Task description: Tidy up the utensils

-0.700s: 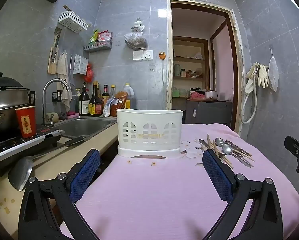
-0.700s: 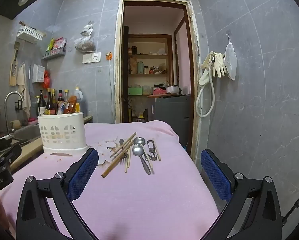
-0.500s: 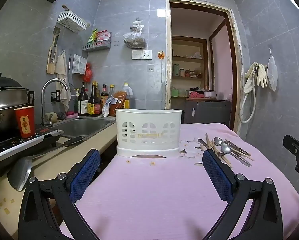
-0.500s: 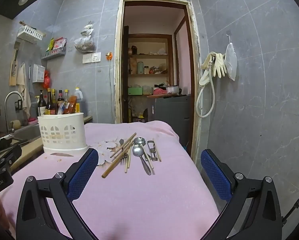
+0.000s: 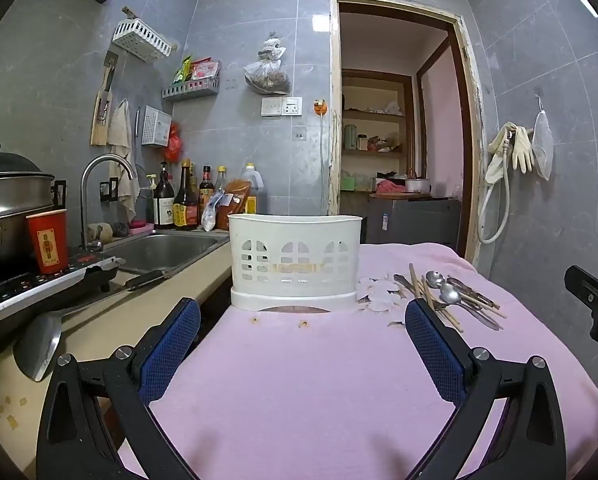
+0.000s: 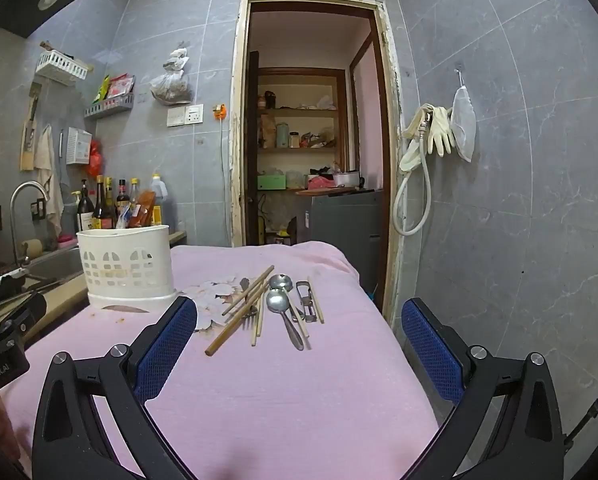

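Basket point(image 5: 295, 256) white on our pink cloth point(image 5: 299, 380), spoons point(image 6: 283, 300) and chopsticks point(image 6: 239, 322) loose beside it, our left gripper point(image 5: 301, 354) and right gripper point(image 6: 299, 348) both spread wide, empty.

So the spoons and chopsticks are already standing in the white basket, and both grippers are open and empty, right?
Not quite. The spoons and chopsticks lie loose on the pink cloth beside the white basket, as the right wrist view shows. Both grippers, left and right, are open and empty.
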A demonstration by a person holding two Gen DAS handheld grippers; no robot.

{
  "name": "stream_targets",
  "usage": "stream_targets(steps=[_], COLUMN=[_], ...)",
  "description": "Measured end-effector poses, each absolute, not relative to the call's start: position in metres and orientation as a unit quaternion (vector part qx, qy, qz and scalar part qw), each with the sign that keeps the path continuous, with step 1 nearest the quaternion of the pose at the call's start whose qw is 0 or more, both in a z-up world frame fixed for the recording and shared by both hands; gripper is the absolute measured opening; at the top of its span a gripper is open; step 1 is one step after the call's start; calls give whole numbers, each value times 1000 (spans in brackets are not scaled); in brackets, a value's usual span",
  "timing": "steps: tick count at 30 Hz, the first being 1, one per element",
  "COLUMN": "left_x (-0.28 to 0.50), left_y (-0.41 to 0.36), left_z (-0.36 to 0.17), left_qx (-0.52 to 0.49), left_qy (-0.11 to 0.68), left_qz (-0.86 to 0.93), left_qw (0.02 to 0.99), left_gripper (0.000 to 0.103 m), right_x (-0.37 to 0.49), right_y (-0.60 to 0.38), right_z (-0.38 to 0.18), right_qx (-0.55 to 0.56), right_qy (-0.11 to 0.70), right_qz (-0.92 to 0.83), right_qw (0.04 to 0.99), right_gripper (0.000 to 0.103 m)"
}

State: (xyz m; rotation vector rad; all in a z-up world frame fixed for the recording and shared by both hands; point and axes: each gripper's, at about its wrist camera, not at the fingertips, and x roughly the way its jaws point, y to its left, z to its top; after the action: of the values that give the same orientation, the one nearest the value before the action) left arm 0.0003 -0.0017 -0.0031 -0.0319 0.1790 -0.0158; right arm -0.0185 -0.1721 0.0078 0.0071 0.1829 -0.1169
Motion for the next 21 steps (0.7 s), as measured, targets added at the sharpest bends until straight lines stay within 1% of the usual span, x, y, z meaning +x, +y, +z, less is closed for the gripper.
stream_targets(steps=[21], left_x=[0], left_y=[-1], left_z=[-7], left_qx=[-16], left_qy=[93], left_qz=[-12], left_qw=[995], left_gripper=[101], right_x=[-19], right_y=[-173], right_z=[8], right_qx=[3], right_qy=[92], right_qz=[-58], right_qw=[994], right_gripper=[103])
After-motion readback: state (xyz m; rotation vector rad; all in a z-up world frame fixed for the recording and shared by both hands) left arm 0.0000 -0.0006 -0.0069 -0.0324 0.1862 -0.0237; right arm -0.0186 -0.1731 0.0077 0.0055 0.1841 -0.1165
